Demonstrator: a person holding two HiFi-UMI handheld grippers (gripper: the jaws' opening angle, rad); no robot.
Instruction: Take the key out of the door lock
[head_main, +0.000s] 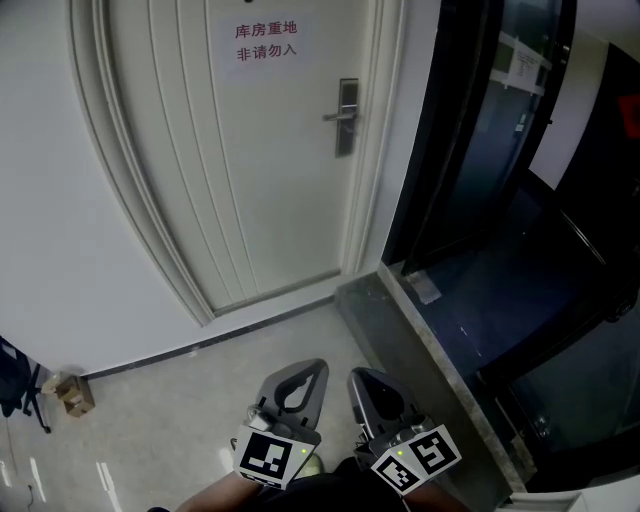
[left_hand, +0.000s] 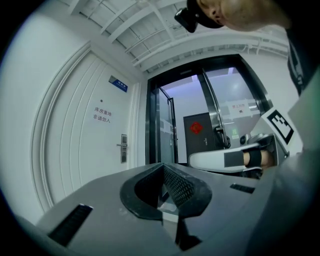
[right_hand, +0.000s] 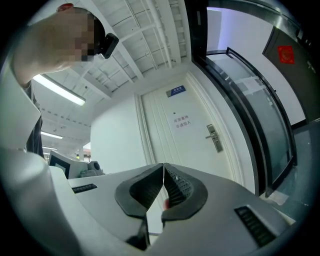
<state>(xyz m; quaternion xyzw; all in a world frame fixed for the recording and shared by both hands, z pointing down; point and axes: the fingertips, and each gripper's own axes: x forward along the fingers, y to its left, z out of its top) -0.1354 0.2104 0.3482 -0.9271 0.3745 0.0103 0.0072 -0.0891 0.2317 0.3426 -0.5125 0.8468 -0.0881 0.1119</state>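
A white door (head_main: 250, 160) stands shut ahead, with a metal lock plate and lever handle (head_main: 346, 115) on its right side. The same lock plate (left_hand: 123, 148) shows small in the left gripper view and again, as the lock (right_hand: 214, 138), in the right gripper view. No key can be made out at this distance. My left gripper (head_main: 298, 385) and right gripper (head_main: 375, 392) are held low and close together, far short of the door. Both are shut with nothing between the jaws.
A paper sign with red print (head_main: 266, 42) is stuck on the door. Right of it are a dark glass door (head_main: 500, 130) and a stone threshold (head_main: 420, 340). A small cardboard box (head_main: 72, 393) lies on the tiled floor at the left wall.
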